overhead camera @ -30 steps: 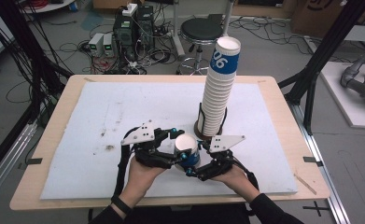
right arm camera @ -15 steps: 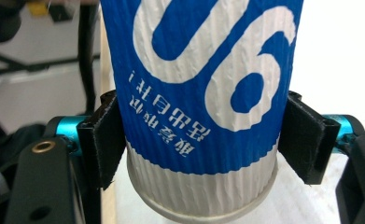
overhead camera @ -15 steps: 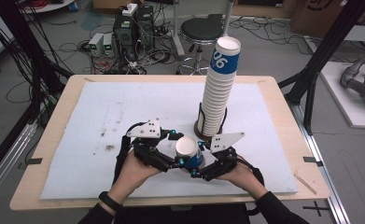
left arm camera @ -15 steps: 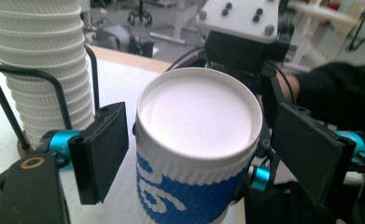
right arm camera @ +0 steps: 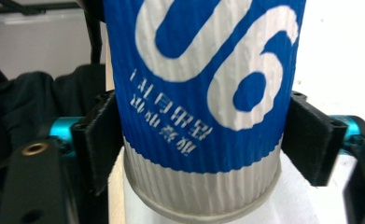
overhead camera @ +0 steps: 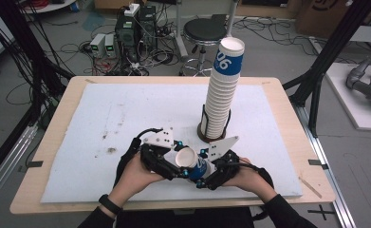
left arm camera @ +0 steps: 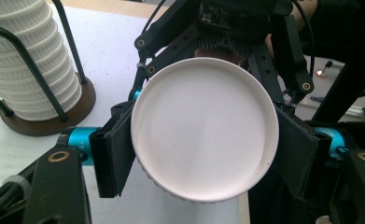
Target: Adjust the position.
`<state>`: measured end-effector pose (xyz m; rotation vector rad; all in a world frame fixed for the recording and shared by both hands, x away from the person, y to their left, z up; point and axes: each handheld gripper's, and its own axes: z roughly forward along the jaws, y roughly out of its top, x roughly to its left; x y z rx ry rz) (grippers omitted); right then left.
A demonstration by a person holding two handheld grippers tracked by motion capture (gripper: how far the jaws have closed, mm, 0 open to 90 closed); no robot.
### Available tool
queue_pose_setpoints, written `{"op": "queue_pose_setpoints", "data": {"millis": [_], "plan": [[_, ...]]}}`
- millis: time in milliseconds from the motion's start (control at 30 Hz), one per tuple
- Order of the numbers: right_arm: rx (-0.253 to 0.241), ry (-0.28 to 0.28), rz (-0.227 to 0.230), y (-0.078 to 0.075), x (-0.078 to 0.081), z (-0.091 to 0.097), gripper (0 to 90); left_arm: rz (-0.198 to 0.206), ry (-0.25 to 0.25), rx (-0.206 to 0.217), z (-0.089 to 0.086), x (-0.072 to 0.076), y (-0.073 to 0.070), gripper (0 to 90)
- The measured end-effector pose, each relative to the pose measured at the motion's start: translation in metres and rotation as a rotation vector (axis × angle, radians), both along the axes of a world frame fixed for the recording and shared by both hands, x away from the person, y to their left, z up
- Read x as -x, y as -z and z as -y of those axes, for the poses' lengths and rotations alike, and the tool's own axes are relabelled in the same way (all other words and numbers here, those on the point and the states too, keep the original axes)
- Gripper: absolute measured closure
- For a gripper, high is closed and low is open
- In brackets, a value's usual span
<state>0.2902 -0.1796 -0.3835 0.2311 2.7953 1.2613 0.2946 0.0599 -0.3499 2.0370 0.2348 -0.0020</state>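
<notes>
A blue and white ribbed paper cup (overhead camera: 193, 162) marked 06 lies tilted between both grippers near the table's front middle, mouth up and to the left. My left gripper (overhead camera: 180, 164) comes from the left. In the left gripper view its pads sit against both sides of the cup's round white end (left arm camera: 203, 140), and its jaws have just been closing. My right gripper (overhead camera: 205, 172) comes from the right. In the right gripper view both pads lie against the cup's wall (right arm camera: 203, 107) near its grey lower band, and these jaws have just been opening.
A tall stack of the same cups (overhead camera: 223, 90) stands in a wire holder with a brown base (overhead camera: 207, 137) just behind the grippers. The white mat (overhead camera: 102, 118) covers most of the wooden table (overhead camera: 292, 114). A stool and cables lie beyond the far edge.
Both hands stay together at the front middle with the cup between them. The cup has dropped slightly toward the front edge.
</notes>
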Motion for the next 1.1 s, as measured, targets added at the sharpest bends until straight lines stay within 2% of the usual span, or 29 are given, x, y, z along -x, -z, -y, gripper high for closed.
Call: {"op": "queue_pose_setpoints", "data": {"millis": [67, 133, 200, 233, 300, 400, 533, 667, 767, 833, 900, 1000, 1067, 1100], "plan": [[-0.043, 0.011, 0.003, 0.000, -0.001, 0.003, 19.3, -0.010, -0.006, 0.046, -0.005, -0.002, 0.000, 29.2], [-0.106, 0.031, -0.018, -0.002, -0.003, 0.008, 18.5, -0.031, -0.016, 0.114, -0.012, -0.005, 0.001, 29.5], [-0.173, 0.047, -0.017, -0.005, -0.004, 0.014, 17.7, -0.039, -0.031, 0.193, -0.018, -0.007, 0.002, 29.5], [-0.209, 0.065, -0.008, -0.008, -0.004, 0.017, 16.4, -0.039, -0.038, 0.205, -0.018, -0.007, 0.002, 29.6], [-0.240, 0.075, 0.004, -0.010, -0.006, 0.020, 16.1, -0.019, -0.054, 0.237, -0.022, -0.006, 0.000, 29.7], [-0.296, 0.099, -0.010, -0.011, -0.007, 0.026, 15.3, -0.001, -0.068, 0.304, -0.027, -0.005, -0.002, 29.8], [-0.365, 0.115, -0.022, -0.012, -0.007, 0.028, 15.3, -0.016, -0.082, 0.394, -0.031, -0.005, -0.001, 29.9], [-0.408, 0.115, -0.039, -0.012, -0.006, 0.026, 15.3, -0.030, -0.087, 0.449, -0.031, -0.005, 0.002, 29.9], [-0.411, 0.109, -0.055, -0.013, -0.007, 0.027, 16.6, -0.035, -0.085, 0.450, -0.031, -0.005, 0.004, 29.7], [-0.402, 0.105, -0.052, -0.013, -0.007, 0.028, 18.4, -0.032, -0.082, 0.443, -0.030, -0.005, 0.004, 29.6], [-0.400, 0.093, -0.049, -0.013, -0.009, 0.030, 19.1, -0.046, -0.075, 0.430, -0.030, -0.006, 0.004, 29.3], [-0.389, 0.082, -0.044, -0.014, -0.009, 0.032, 20.0, -0.071, -0.056, 0.378, -0.029, -0.008, 0.002, 27.5], [-0.378, 0.077, -0.036, -0.016, -0.009, 0.034, 21.1, -0.087, -0.045, 0.324, -0.026, -0.008, 0.001, 23.7], [-0.373, 0.077, -0.034, -0.016, -0.010, 0.034, 21.2, -0.082, -0.042, 0.301, -0.025, -0.008, 0.000, 23.0]]}}
